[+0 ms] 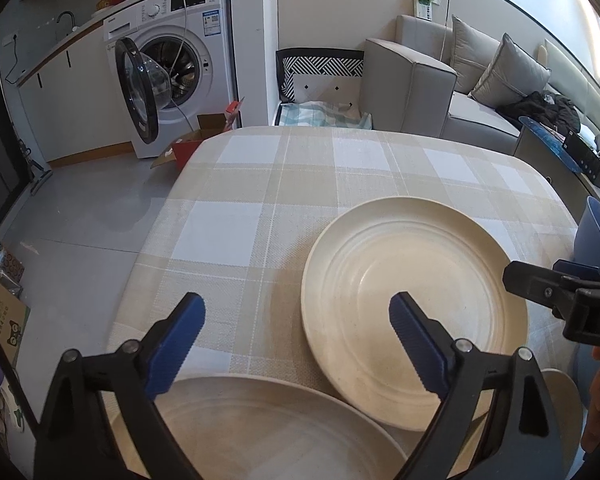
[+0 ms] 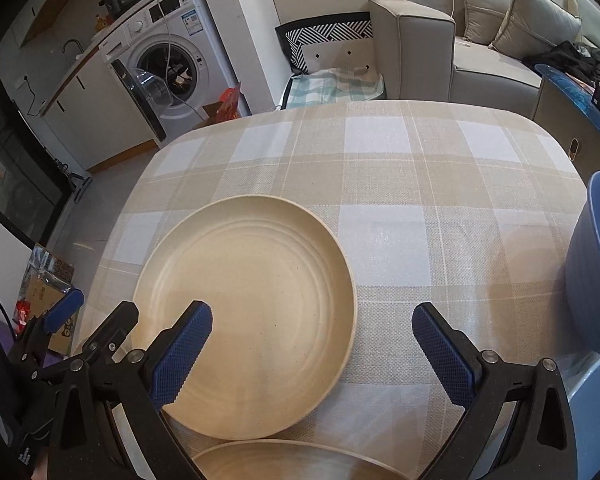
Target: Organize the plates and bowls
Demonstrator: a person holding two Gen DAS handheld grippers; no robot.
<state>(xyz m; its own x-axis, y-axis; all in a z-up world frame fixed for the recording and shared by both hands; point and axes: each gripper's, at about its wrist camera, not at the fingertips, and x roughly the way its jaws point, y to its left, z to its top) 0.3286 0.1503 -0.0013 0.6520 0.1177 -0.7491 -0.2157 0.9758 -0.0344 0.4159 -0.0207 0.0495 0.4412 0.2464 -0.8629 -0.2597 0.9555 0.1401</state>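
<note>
A cream ribbed plate [image 1: 416, 312] lies on the checked tablecloth [image 1: 260, 184]; it also shows in the right wrist view [image 2: 252, 312]. A second cream plate [image 1: 260, 432] lies nearer, under my left gripper [image 1: 296, 340], which is open and empty above both plates. My right gripper [image 2: 312, 348] is open and empty, its left finger over the first plate's near rim. A cream plate [image 2: 284, 462] lies below it. A blue bowl [image 2: 596, 264] stands at the right; it also shows in the left wrist view [image 1: 598, 236]. The right gripper appears in the left wrist view [image 1: 560, 292].
A pale blue dish edge [image 2: 592, 392] lies near the blue bowl. Beyond the table are a washing machine [image 1: 180, 60] with its door open, a cardboard box [image 1: 196, 140] on the floor, and a grey sofa [image 1: 460, 80].
</note>
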